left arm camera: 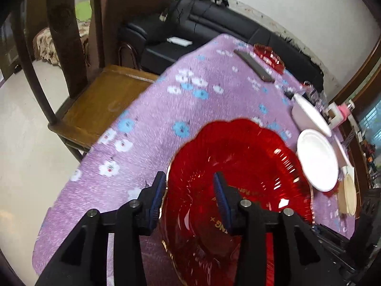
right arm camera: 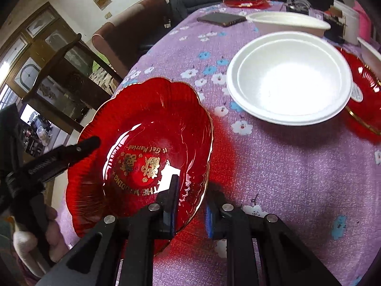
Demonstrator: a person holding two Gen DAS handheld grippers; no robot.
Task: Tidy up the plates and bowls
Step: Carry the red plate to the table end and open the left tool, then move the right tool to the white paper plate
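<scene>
Black sofa sitting against the white wall, wooden chair standing on pale floor.

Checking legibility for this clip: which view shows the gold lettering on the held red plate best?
The right wrist view: the gold lettering sits unobstructed in the red plate's centre. In the left wrist view only a few blurred letters show on the plate, beside a finger.
</scene>
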